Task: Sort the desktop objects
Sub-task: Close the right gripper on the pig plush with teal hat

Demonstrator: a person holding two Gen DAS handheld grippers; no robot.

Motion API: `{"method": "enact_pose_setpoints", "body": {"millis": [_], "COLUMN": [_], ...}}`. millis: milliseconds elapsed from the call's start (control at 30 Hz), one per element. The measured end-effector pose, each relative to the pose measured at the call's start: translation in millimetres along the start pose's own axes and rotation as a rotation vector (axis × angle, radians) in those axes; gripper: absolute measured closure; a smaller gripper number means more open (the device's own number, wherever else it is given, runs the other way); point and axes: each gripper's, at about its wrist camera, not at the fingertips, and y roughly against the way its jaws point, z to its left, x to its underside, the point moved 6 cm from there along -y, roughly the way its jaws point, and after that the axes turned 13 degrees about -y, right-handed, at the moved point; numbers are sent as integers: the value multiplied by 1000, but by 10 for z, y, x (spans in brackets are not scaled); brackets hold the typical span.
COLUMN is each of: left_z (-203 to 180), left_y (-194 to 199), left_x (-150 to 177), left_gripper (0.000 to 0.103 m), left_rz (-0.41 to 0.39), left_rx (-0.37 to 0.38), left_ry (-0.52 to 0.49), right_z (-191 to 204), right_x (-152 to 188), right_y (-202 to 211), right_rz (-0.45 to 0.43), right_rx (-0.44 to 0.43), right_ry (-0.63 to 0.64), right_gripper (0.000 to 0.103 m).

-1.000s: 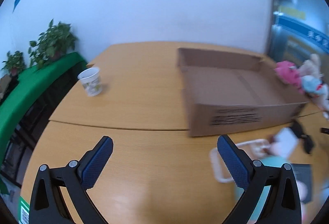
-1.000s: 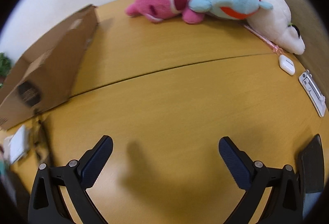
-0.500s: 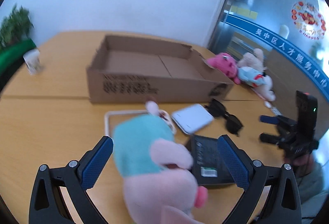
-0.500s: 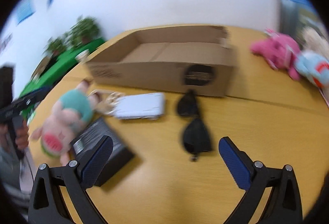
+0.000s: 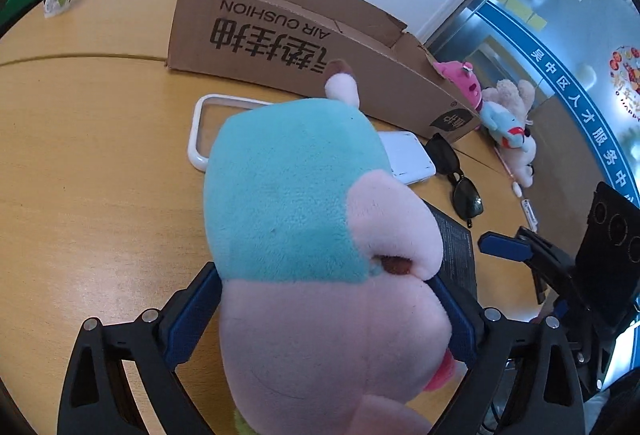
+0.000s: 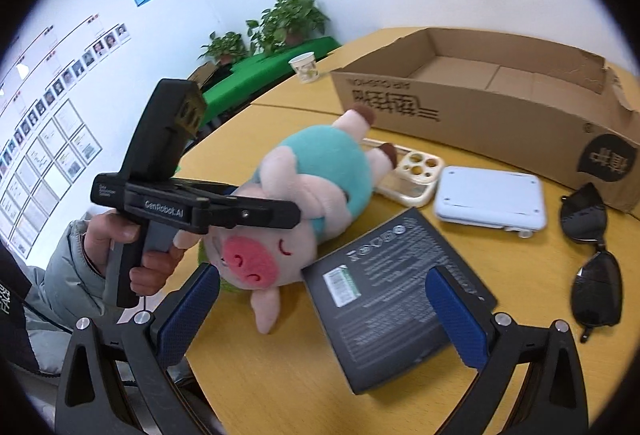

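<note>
Wooden table (image 6: 520, 315) crowded with clutter beside an open cardboard box (image 6: 500, 111). Half a second back, loose between spread left fingers; now closing on the plush pig (image 5: 304, 235), left gripper (image 5: 320, 311) pads pressed into both flanks near the head. Probably first item boxward. Right gripper (image 6: 324, 303) spread wide, empty, over the black box (image 6: 392, 295).

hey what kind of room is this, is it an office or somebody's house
Most likely an office or meeting room: a large wooden table, a wall of staff photo notices, and potted plants on a green-covered ledge.
</note>
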Motion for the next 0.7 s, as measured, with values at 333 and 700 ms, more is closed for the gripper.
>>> {"method": "enact_pose_setpoints", "body": {"millis": [333,700], "left_z": [7,-1], "left_y": [201,426], "left_x": [208,379], "left_gripper": [10,9], "left_rz": [27,0], "left_rx": [27,76], "left_ry": [19,22], "right_z": [-175,92], "right_x": [-488,-517], "right_y": [-306,-985], "right_rz": [14,151], "right_rx": [-97,-119], "right_ry": [-205,-235], "right_gripper": [0,0]}}
